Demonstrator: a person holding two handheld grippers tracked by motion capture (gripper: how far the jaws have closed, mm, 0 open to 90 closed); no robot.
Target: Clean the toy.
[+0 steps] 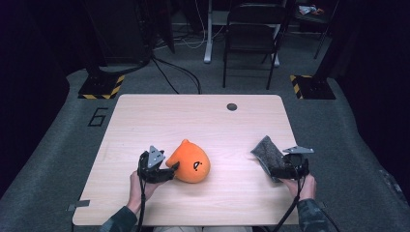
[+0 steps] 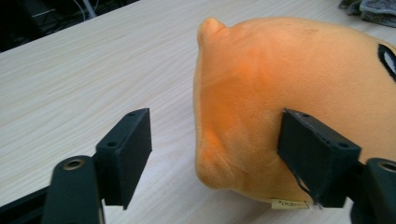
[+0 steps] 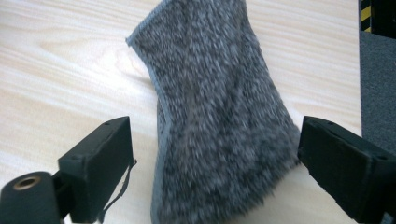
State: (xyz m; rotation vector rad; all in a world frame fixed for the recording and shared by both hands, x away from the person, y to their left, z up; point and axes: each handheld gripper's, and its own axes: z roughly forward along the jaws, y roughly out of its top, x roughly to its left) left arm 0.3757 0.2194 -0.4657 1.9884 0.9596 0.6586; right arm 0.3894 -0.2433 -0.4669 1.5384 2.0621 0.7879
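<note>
A person sits at a pale wooden counter [image 1: 203,121] with a two-jaw gripper in each hand; the left gripper [image 1: 170,170] rests at the near left, its jaws apart around the rear edge of an orange plush toy [image 1: 191,162] that lies on the counter left of centre; in the left gripper view one jaw touches the toy's [image 2: 280,93] flank without denting it, while the other stands clear over bare wood, so the toy is not clamped. The right gripper [image 1: 276,169] sits at the near right, its jaws wide apart on either side of a grey fuzzy cloth [image 1: 268,153] whose far end stands up off the counter; in the right gripper view the cloth [image 3: 219,116] runs between the jaws and neither presses on it.

The step in hand looks like letting both things go; to do it well, each gripper should draw straight back along its own line, jaws kept wide, so no pad drags the plush or snags the cloth's pile.

Both forearms come in from the near edge, well apart; the left hand [image 1: 138,188] angles its gripper toward the centre; the right hand [image 1: 302,186] points its gripper forward and slightly inward; both grippers lie low and nearly level over the counter.
</note>
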